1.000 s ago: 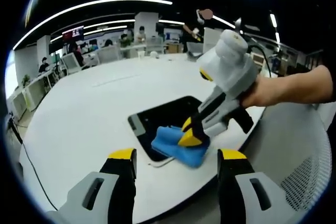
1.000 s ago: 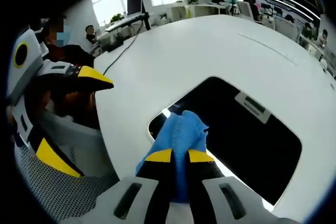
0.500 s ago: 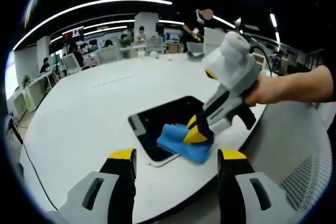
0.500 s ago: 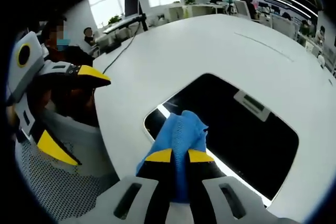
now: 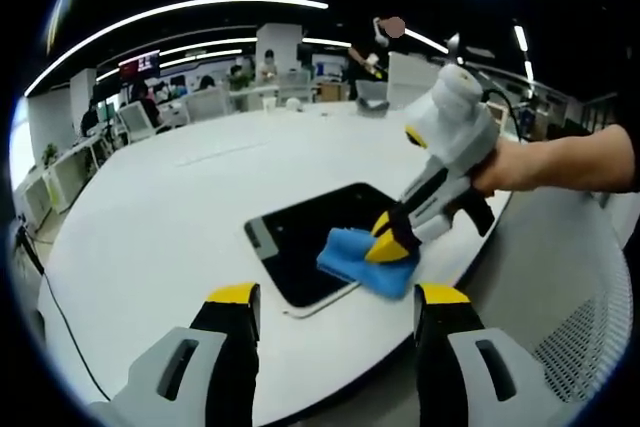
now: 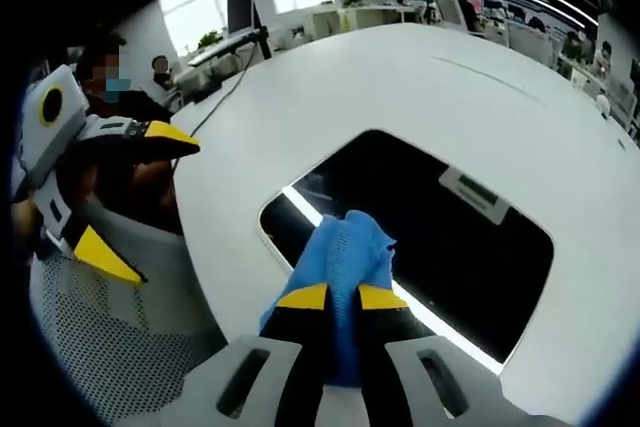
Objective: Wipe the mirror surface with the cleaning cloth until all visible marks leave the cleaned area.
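Blue cleaning cloth (image 6: pixel 345 259) sits pinched between the closed jaws of the right gripper (image 6: pixel 340 297), pressed on the dark mirror's (image 6: pixel 440 237) near edge, apparently touching the glass. The left gripper (image 5: pixel 338 299) hangs spread above the white table (image 5: pixel 170 207), holding nothing.

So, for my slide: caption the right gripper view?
Right gripper clamps blue cloth on the dark mirror near its edge.

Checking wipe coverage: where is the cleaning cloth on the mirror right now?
The cleaning cloth is clamped in the right gripper, pressed on the mirror at its near edge, by the table rim.
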A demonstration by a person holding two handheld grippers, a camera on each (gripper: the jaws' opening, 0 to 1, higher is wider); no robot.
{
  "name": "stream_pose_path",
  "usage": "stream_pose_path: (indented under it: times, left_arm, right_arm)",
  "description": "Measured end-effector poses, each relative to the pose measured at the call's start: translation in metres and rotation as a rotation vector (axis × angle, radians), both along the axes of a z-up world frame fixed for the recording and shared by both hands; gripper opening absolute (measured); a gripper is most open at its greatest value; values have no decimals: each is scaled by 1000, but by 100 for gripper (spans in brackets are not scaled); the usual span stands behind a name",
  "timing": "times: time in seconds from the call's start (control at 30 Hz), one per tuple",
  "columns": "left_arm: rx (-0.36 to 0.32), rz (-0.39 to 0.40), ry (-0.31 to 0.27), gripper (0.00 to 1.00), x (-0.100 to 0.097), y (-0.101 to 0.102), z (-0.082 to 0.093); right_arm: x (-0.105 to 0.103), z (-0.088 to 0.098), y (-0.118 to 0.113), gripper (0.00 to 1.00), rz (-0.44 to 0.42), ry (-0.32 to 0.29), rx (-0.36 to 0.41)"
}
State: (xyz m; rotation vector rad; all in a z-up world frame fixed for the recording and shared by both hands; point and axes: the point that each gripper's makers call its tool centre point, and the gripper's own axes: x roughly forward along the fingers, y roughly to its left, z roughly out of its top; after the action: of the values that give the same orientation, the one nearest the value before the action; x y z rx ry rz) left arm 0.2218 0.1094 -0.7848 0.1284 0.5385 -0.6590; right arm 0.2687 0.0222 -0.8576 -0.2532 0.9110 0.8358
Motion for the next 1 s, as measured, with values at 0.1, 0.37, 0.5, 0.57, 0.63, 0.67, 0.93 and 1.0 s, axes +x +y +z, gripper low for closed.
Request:
stream_pose_path:
  times: [0.1,0.37,0.5,0.57,0.63,0.67,0.93,1.0]
  left_arm:
    - [1,0,0,61,0,0,0]
    - [2,3,-1,61,0,1,0]
    - [3,0,0,61,0,0,0]
    - [2,-1,-2,61,0,0,0]
    - [2,-2,-1,61,0,0,0]
    - [2,-2,-2,61,0,0,0]
    - [2,-1,13,62,-1,0,-2]
    - [3,-2,12,62,-1,0,-2]
  right_arm:
    - [0,0,-4,4,-7,9,-3]
    - [1,0,-4,4,-1,-3,6]
    - [6,0,-5,4,-2,-7,7]
    - [8,1,-5,4,-2,-13,4]
    - [11,1,-5,4,-4,-15,4]
    - [14,1,-5,4,-5,-19,5]
    - [29,0,-5,4,-12,-32,-1]
    - [32,0,-5,4,-15,-35,0]
